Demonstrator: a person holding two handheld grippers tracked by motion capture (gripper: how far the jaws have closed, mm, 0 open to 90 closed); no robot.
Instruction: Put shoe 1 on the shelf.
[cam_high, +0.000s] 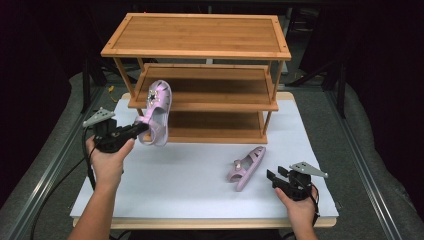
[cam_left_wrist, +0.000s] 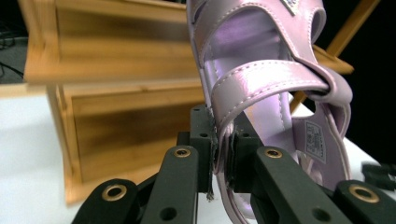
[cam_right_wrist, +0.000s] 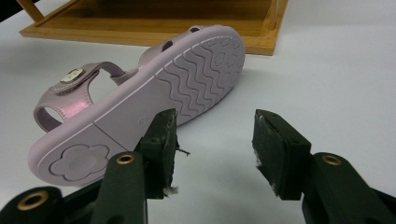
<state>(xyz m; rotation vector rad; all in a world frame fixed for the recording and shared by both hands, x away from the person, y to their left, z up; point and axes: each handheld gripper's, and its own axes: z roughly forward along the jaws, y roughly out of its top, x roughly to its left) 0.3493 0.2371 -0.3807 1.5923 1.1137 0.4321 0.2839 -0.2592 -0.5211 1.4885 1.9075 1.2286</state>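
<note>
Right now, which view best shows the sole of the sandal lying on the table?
The right gripper view: the lying sandal turns its wavy-treaded sole to the camera. The high view shows it small, on its side, before the shelf.

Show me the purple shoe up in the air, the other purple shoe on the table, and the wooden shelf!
Lifted sandal (cam_high: 159, 112): high view, on its insole.
Sandal on the table (cam_right_wrist: 154, 100): right gripper view, on its ridged sole.
Wooden shelf (cam_high: 197, 36): high view, on its top board.
</note>
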